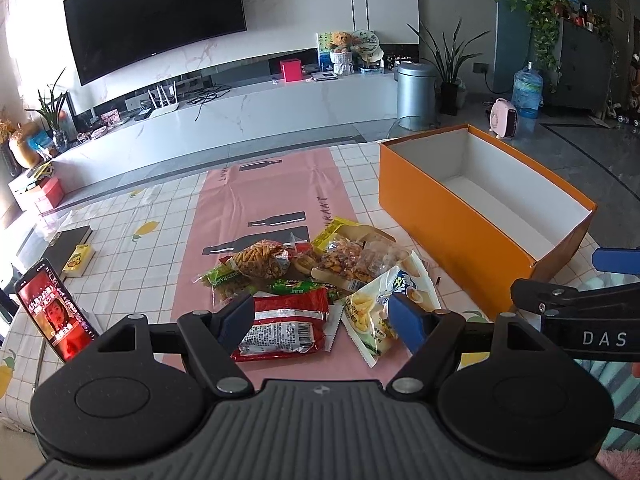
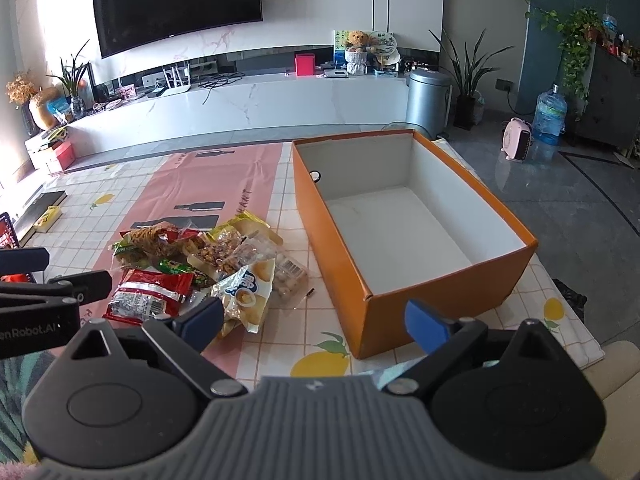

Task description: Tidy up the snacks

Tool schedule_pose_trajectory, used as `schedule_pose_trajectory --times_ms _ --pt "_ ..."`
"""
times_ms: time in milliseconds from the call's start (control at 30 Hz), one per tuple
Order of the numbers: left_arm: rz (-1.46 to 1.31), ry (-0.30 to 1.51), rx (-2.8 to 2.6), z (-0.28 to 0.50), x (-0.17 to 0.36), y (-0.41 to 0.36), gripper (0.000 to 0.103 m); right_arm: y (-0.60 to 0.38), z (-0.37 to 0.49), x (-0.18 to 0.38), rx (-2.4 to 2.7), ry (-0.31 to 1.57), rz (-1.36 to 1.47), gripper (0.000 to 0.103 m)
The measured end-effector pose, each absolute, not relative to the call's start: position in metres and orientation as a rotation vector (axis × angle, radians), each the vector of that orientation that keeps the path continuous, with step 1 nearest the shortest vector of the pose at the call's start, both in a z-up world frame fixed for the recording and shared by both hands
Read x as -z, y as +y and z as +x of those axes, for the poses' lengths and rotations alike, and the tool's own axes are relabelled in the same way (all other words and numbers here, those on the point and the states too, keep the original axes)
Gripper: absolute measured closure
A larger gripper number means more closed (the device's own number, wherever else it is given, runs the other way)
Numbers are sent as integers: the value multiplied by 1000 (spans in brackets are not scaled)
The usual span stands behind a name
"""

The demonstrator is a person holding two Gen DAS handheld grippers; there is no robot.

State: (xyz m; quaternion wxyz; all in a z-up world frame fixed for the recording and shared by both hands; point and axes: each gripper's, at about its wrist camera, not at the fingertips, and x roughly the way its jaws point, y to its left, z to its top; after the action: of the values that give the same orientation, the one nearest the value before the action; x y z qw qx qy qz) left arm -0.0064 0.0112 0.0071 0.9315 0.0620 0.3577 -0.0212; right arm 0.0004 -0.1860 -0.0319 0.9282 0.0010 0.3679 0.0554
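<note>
Both wide open, gripping nothing: left gripper (image 1: 323, 318) poised over heaped crinkly snack packets (image 1: 304, 276) on the worktop (image 1: 160, 216), right gripper (image 2: 316, 322) near empty orange cardboard box (image 2: 340, 248), ready for loading.

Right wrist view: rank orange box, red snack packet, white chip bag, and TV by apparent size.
1. orange box, largest by far
2. TV, though it is far off, so its true size is understated
3-4. red snack packet and white chip bag look about alike; no clear ranking between them.

left tongs (image 1: 324, 314) spread wide, right tongs (image 2: 316, 318) likewise
</note>
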Motion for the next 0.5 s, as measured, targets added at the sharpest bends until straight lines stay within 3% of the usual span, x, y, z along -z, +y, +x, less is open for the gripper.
schedule_pose_trajectory --times_ms 500 --pt "110 740 25 -6 -7 18 14 -182 -3 27 -120 732 -17 8"
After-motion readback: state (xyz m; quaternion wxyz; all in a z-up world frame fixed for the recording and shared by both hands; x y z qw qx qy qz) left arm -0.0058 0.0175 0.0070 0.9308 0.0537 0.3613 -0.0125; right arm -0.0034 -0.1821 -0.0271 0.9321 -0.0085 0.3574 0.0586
